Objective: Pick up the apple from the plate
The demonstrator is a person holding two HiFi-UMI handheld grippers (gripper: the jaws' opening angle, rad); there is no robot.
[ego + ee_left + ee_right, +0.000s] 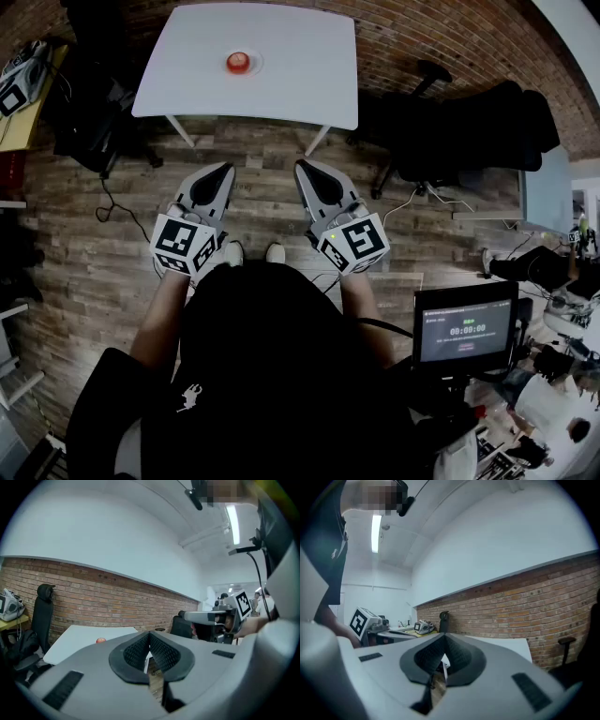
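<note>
A red apple (238, 62) lies on a small white plate (253, 61) near the middle of a white table (309, 84) ahead of me. In the left gripper view the apple (100, 640) shows as a small red spot on the table (79, 641). Both grippers are held over the wooden floor, well short of the table. My left gripper (228, 170) (150, 637) is shut with nothing between its pads. My right gripper (302, 168) (443, 639) is shut and empty too. The right gripper view shows the table (506, 645) but not the apple.
A brick wall (450, 37) runs behind the table. A black office chair (459, 131) stands right of it, dark bags and a chair (89, 112) left of it. A monitor (466, 330) sits at my right. A cable (117, 216) trails on the wooden floor.
</note>
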